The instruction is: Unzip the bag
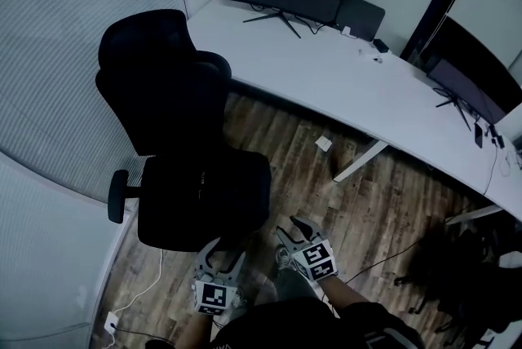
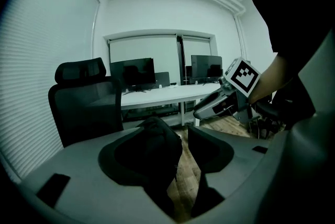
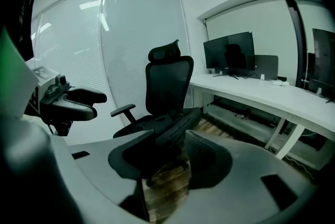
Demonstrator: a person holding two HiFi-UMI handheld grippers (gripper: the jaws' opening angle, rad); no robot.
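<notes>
Black fabric, soft and slack: the bag [image 2: 158, 136] lies on the seat [image 1: 204, 192] of the office chair [image 1: 167, 86], apparently toward the seat's front edge. In the head view it merges with the black upholstery and its outline cannot be separated. The chair stands on the wooden floor [image 1: 285, 139], near the curved edge of the white tabletop [image 1: 326, 70].

Tool state:
- Left tool [image 2: 184, 152]: jaws apart, nothing held. The bag shows just beyond them, and no contact is evident.
- Right tool [image 3: 170, 157]: jaws apart, nothing held. It is aimed at the seat and stops short of it.

Handling, as a judgement:
- The bag shows as a rounded, sagging lump. Expect it to be light and limp, to collapse under pressure, and to slide on the seat when pulled.
- It does not look fragile.
- Unzipping will probably need a counter-hold. One tool should pinch a fold of fabric beside the closed end of the zipper, while the other takes the slider tab.
- A curved seam down the flank of the bag is probably the zipper track. The tab is too small to confirm.
- Draw along the track, not away from the bag.
- The main risk is a thin tab slipping from the pads
</notes>
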